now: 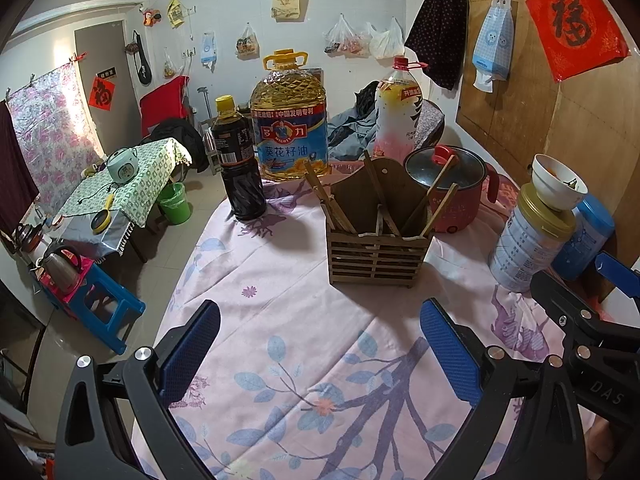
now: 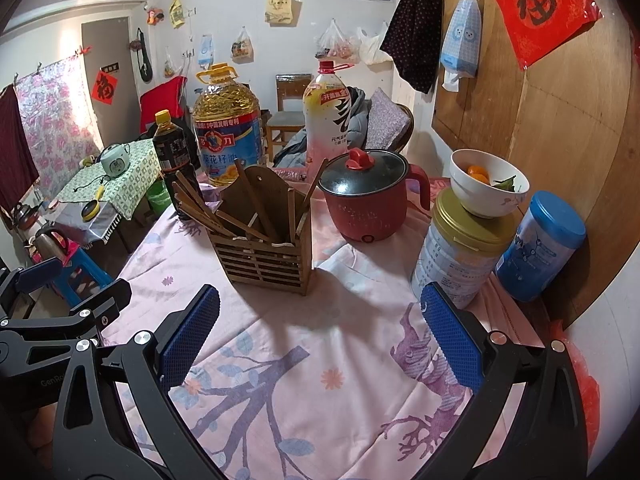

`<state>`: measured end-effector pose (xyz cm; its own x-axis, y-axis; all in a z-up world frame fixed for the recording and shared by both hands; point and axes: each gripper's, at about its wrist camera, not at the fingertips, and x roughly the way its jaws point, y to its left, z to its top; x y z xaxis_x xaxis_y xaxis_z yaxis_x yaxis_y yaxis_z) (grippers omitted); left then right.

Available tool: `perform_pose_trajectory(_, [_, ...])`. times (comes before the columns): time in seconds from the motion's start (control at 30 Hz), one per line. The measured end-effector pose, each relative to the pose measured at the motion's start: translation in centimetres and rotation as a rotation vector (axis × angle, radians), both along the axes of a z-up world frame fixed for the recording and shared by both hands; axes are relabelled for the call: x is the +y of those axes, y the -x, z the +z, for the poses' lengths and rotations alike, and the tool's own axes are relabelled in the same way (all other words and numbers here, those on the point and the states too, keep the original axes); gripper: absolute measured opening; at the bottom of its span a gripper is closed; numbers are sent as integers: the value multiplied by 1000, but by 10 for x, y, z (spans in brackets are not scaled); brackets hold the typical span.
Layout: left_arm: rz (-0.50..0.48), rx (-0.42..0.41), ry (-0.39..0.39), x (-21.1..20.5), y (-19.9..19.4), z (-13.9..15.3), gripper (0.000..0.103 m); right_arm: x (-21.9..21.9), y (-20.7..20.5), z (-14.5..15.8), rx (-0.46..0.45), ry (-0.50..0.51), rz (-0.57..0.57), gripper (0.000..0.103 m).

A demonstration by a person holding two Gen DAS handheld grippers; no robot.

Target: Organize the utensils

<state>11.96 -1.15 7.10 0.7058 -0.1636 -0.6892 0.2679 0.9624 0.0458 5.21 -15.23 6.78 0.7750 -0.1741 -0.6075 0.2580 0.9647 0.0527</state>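
Observation:
A slatted wooden utensil holder [image 1: 378,248] [image 2: 266,254] stands mid-table on the pink floral cloth [image 1: 304,320]. Several wooden chopsticks [image 1: 332,204] [image 2: 208,210] lean inside it at different angles. My left gripper [image 1: 320,332] hovers open over the cloth in front of the holder, nothing between its blue pads [image 1: 190,350]. My right gripper [image 2: 320,328] is also open and empty, just right of the left one, in front of the holder. In the left wrist view the right gripper [image 1: 592,304] shows at the right edge. In the right wrist view the left gripper [image 2: 60,300] shows at the left edge.
Behind the holder stand a dark sauce bottle [image 1: 236,160], a big oil jug [image 1: 290,120], a drink bottle [image 1: 396,112] and a red electric pot [image 1: 452,192]. To the right are a gold-lidded tin [image 2: 460,252] with a white bowl [image 2: 486,182] on it and a blue tin [image 2: 540,244].

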Motion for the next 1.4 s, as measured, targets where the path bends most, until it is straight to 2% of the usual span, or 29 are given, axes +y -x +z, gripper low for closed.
perform_pose_trajectory(1.4, [8, -3, -3, 1, 1, 4, 98, -1, -1, 1, -3, -1, -5, 97])
